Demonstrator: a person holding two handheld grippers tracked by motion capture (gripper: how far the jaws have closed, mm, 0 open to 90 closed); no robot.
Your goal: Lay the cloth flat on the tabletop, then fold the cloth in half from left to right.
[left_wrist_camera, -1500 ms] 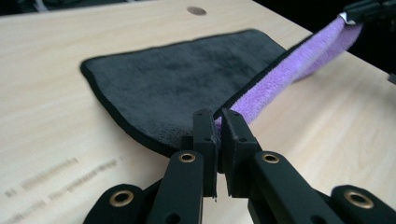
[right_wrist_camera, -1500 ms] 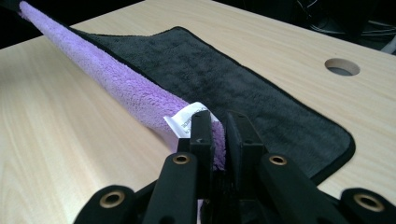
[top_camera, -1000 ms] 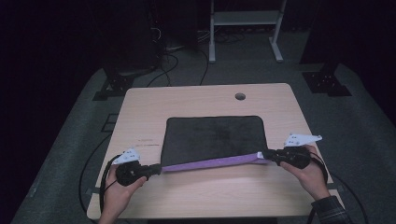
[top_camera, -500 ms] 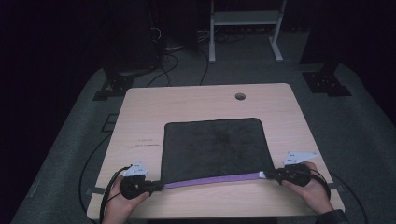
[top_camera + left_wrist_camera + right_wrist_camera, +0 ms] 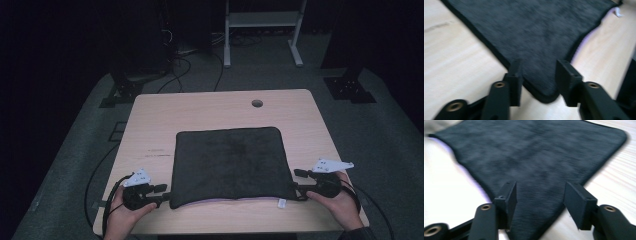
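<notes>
A dark grey cloth (image 5: 230, 162) lies flat on the light wooden table (image 5: 210, 110), with a thin purple edge showing along its near side and a small white tag (image 5: 281, 203) by its near right corner. My left gripper (image 5: 162, 192) sits at the cloth's near left corner (image 5: 544, 92); its jaws have just been opening and stand apart around that corner without pressing it. At the near right corner (image 5: 534, 225) my right gripper (image 5: 299, 182) has just been opening too, its pads spread either side of the cloth. Both grippers (image 5: 539, 80) (image 5: 540, 200) rest low at the table's near edge.
A round cable hole (image 5: 257, 103) is in the table's far side. Bare wood surrounds the cloth. Beyond the table stand a white metal frame (image 5: 262, 20) and dark stands with cables on a grey floor.
Both grippers drew the cloth's near edge toward the person, folding it over, laid it down, then opened. The purple strip that was stretched between them now lies under the dark top layer.
</notes>
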